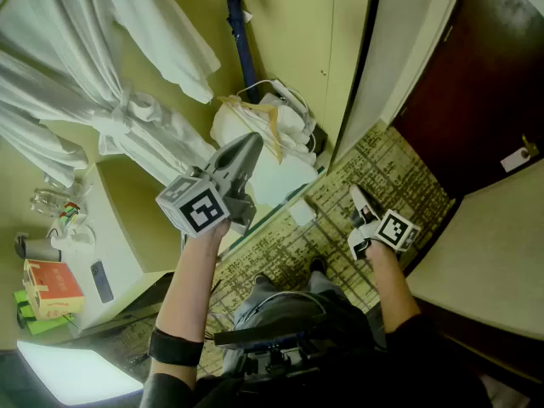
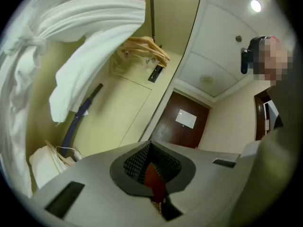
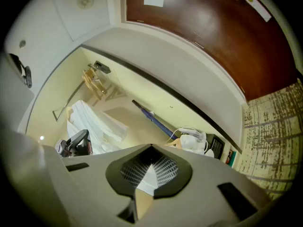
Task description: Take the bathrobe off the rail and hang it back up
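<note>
**Item 1, bathrobe** [image 1: 102, 75]: white, thick cloth, hanging inside the open wardrobe at the upper left of the head view. Sleeves are drooping and the belt knot [image 1: 127, 117] is cinching the waist. Its top is running up towards the rail [image 2: 151, 13]; whatever is carrying it there is being cut off by the frame edge.

**Handling, est.:** prob. soft, limp and bulky, w/ fair weight for cloth. It's likely going to sag and swing once you're lifting it, and a thin pinch of fabric is likely to be slipping. You're better off going for the collar or shoulder seam close under the rail, where the cloth is doubling up, or the hanger neck if there is one. The sleeve and the belt are poor holds, since the rest would be trailing.

**Item 2, left gripper** [image 1: 253, 140]: you're holding it raised and approx. level, aiming into the wardrobe, apart from the robe. Jaws are pressing together w/ nothing between them.

**Item 3, right gripper** [image 1: 355, 192]: it's hanging lower, over the patterned carpet [image 1: 399, 168], well apart from the robe. Jaws are likewise pressing together and empty. You'll be needing to spread one pair before any grab.

**Item 4, misc.:** spare wooden hangers [image 2: 144, 48] are dangling further along the rail. A blue umbrella [image 1: 240, 41] is leaning in the corner.
</note>
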The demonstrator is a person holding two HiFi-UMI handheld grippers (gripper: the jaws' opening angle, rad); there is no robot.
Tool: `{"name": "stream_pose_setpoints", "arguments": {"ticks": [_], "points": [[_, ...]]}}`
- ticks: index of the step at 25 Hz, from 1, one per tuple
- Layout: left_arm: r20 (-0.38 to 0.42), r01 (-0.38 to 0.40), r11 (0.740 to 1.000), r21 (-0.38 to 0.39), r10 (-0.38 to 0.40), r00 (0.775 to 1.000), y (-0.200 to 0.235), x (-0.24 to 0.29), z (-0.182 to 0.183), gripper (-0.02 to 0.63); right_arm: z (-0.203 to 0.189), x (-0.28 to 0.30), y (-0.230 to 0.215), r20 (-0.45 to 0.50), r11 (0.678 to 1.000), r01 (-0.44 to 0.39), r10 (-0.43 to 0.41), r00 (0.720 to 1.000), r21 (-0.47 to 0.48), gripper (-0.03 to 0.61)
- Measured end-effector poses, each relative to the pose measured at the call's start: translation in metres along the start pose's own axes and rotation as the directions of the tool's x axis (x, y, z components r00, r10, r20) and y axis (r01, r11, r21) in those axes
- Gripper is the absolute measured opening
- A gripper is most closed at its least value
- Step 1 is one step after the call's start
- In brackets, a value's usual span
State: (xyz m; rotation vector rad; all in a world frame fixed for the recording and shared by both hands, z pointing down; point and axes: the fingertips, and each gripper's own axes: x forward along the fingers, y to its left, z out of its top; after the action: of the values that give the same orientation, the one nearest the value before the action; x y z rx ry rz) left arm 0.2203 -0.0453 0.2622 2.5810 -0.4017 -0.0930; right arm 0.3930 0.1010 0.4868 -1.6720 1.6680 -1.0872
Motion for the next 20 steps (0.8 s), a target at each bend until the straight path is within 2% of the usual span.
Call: {"name": "stream_pose_setpoints", "arguments": {"ticks": [3,6,9,13,16,18,20], "points": [[0.003,-0.048,0.999,0.014,0.048,0.999,0.020,-0.018,0.003,0.000,0.001,0.021,0.018,-0.030,0.995,-0.016,0.013,0.999,-0.103,0.012],[0.010,-0.127,0.990,0.061,0.127,0.992,0.041,-0.046,0.007,0.000,0.001,0.044,0.048,-0.075,0.967,-0.020,0.001,0.997,-0.254,0.012],[0.045,-0.217,0.972,0.091,0.214,0.976,0.061,-0.083,0.012,0.000,-0.008,0.072,0.077,-0.123,0.935,-0.070,0.028,0.992,-0.349,0.012],[0.088,-0.319,0.945,0.067,0.313,0.946,0.087,-0.137,0.018,0.000,-0.030,0.108,0.125,-0.193,0.893,-0.158,0.082,0.978,-0.421,0.012],[0.130,-0.423,0.905,0.049,0.415,0.901,0.107,-0.184,0.023,0.000,-0.054,0.134,0.159,-0.252,0.838,-0.217,0.098,0.963,-0.500,0.012],[0.164,-0.513,0.857,0.040,0.501,0.850,0.122,-0.219,0.025,0.000,-0.069,0.149,0.181,-0.284,0.793,-0.247,0.098,0.954,-0.557,0.014],[0.183,-0.604,0.796,0.045,0.588,0.788,0.136,-0.253,0.026,0.000,-0.085,0.162,0.200,-0.310,0.749,-0.272,0.094,0.946,-0.604,0.014]]}}
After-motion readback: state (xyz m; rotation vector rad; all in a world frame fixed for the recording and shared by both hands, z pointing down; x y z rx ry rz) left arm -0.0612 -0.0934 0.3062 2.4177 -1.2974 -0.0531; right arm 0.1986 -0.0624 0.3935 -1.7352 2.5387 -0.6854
